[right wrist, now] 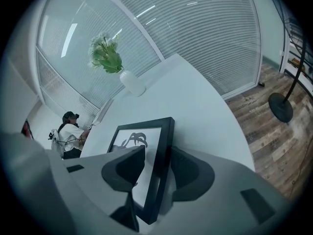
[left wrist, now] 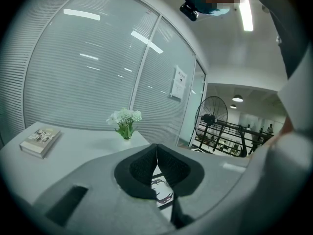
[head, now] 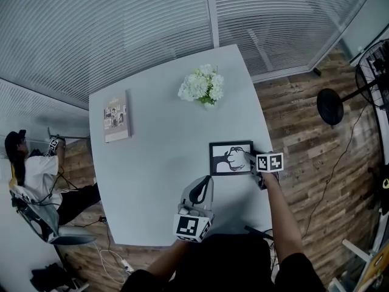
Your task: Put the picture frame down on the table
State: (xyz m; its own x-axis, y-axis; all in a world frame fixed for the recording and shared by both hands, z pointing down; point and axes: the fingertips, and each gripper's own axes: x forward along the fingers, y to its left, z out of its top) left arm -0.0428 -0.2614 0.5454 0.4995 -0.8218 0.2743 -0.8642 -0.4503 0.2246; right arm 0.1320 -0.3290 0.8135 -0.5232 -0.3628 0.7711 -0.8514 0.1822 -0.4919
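Frame: flat on table, lower right of centre in the head view.
Right gripper: jaws apart, straddling the frame's right edge, pads not pressing.
Left gripper: jaws together, empty, bottom centre.
Flowers, book: upper table.

Cool, even, diffuse light; shadows on the table are faint and soft. Ceiling strip light, upper right of the left gripper view, is blown out; its reflections streak the glass partition. Heavy fisheye bending, with dark vignette in all corners. Nearest foreground is soft-focus in both gripper views.
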